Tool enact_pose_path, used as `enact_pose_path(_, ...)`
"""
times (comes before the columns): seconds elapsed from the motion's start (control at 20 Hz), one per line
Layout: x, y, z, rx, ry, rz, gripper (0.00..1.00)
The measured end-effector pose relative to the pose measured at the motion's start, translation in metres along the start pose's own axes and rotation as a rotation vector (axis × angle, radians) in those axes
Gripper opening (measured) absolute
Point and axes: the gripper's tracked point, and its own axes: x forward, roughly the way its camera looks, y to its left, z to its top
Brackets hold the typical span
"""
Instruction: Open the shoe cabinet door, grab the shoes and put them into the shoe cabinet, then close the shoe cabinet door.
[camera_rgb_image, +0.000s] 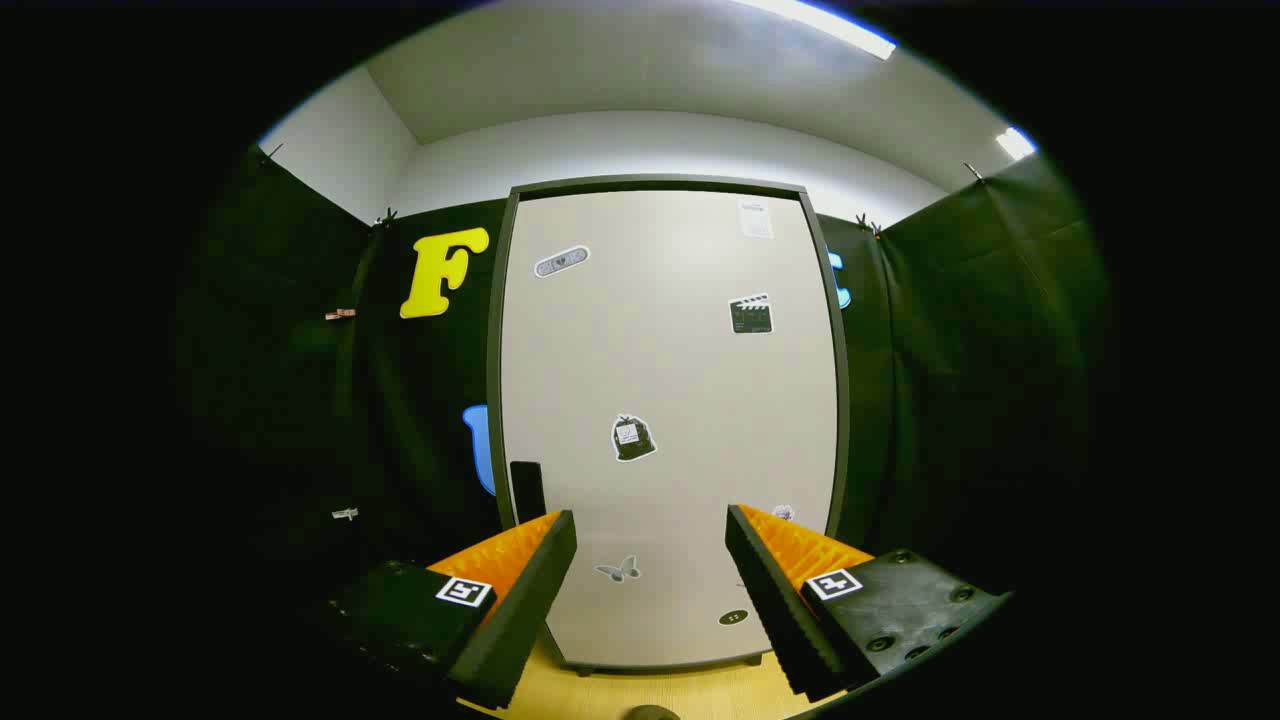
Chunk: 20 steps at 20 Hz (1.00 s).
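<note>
Facing the closed shoe cabinet door (668, 400), gripper (650, 560) fingers spread

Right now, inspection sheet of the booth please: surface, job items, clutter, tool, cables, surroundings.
Surface: wood-tone floor under the cabinet's foot.
Job's things: shoe cabinet door shut, upright, straight ahead beyond the fingers; dark handle on its left edge. Shoes: nothing seen.
Clutter: stickers on the door, among them a clapperboard sticker and a butterfly sticker.
Tool: tool open, fingers spread wide, holding nothing, short of the door.
Cables: nothing seen.
Surroundings: black cloth wall on both sides, white ceiling with light strip.
</note>
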Motion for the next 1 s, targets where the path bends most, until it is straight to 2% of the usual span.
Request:
enact_pose_path(0.6, 0.015, 0.013, -0.012, -0.001, 0.028, 0.022, 0.98)
enact_pose_path(1.0, 0.040, 0.054, -0.024, 0.041, 0.039, 0.078, 0.98)
